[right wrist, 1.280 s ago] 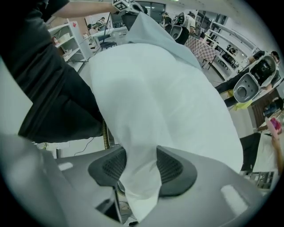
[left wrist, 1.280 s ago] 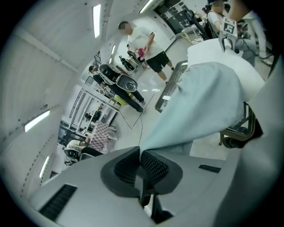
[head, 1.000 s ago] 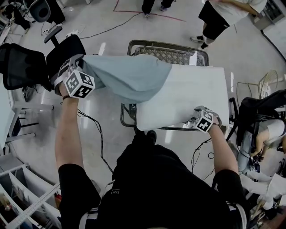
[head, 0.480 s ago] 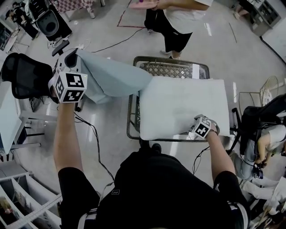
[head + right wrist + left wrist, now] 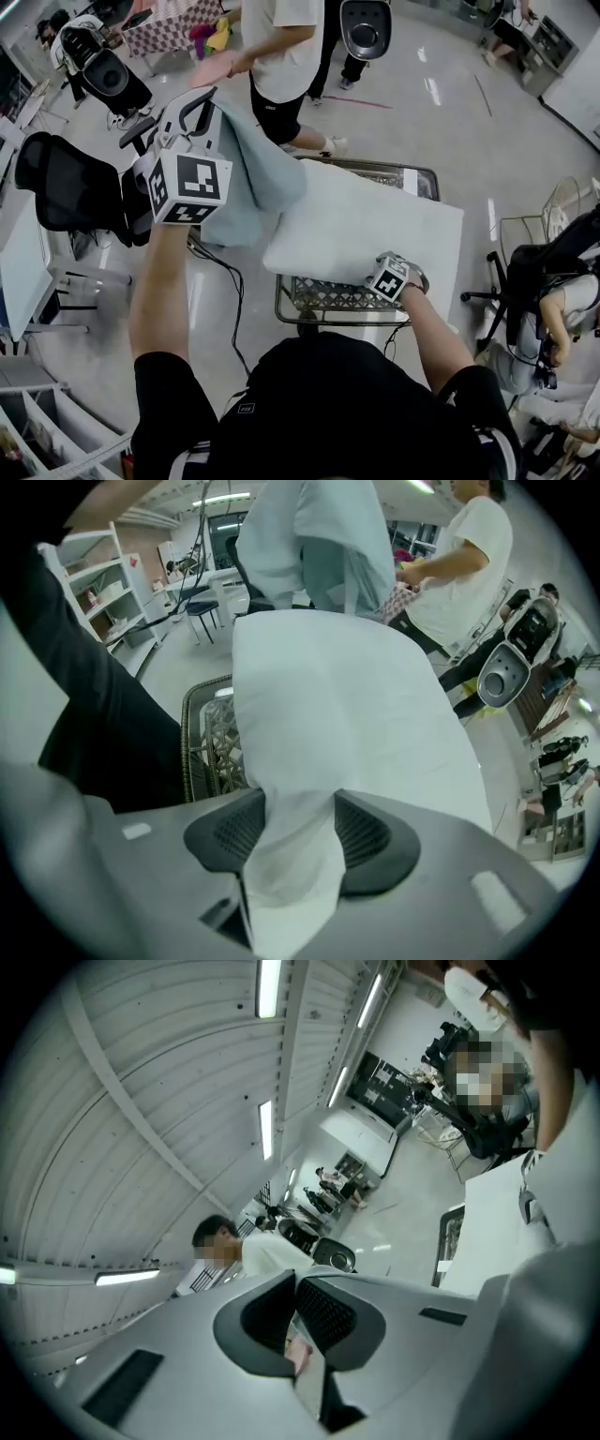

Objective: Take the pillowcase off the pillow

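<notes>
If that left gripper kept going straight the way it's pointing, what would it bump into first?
Probably the person in the white T-shirt standing ahead. The left gripper, holding the light blue pillowcase, points level at them, though the distance between them is hard to judge.

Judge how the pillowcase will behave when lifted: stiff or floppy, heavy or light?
Likely floppy: the pillowcase hangs in soft folds from the left tongs. Probably light: that single pinch holds it up beside the pillow.
</notes>
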Tool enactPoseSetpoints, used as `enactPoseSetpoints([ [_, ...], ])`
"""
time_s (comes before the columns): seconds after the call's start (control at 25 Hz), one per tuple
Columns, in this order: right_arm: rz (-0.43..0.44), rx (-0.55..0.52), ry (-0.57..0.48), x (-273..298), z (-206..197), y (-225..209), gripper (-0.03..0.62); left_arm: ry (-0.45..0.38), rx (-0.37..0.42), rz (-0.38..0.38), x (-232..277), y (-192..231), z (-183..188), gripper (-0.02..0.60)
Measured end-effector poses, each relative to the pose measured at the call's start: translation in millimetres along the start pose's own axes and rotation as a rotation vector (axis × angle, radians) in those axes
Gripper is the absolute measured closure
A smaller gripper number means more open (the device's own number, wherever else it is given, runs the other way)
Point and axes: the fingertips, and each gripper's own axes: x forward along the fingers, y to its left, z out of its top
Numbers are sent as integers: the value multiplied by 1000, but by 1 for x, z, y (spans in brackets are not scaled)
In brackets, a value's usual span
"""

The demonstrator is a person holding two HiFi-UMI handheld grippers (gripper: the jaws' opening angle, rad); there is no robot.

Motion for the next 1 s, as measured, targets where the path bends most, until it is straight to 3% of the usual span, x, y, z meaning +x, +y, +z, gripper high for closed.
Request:
enactPoseSetpoints([
  [0.12,-5,-15,-61,-18,10,2,356,-78,-5,-13,-2,2,39,574],
  [0.16,-10,1,-117,-29,19,-2,385,-99,-2,-17,-2,0,51,574],
  [0.48,-117,107,-540,-152,75,-62,387,-184,-25,-90,14,-48,130,574],
  [0.64,-144,126,-679,-209,66,-83,387,-234,-30,-109,23,-67,190,574],
  [0.84,-211,118,-839,-279,54,-108,387,-357,-36,-84,25,-67,284,574],
  [1.0,-286,158,-966,-335,34,-126,387,-395,-12,-106,33,-91,330,574],
])
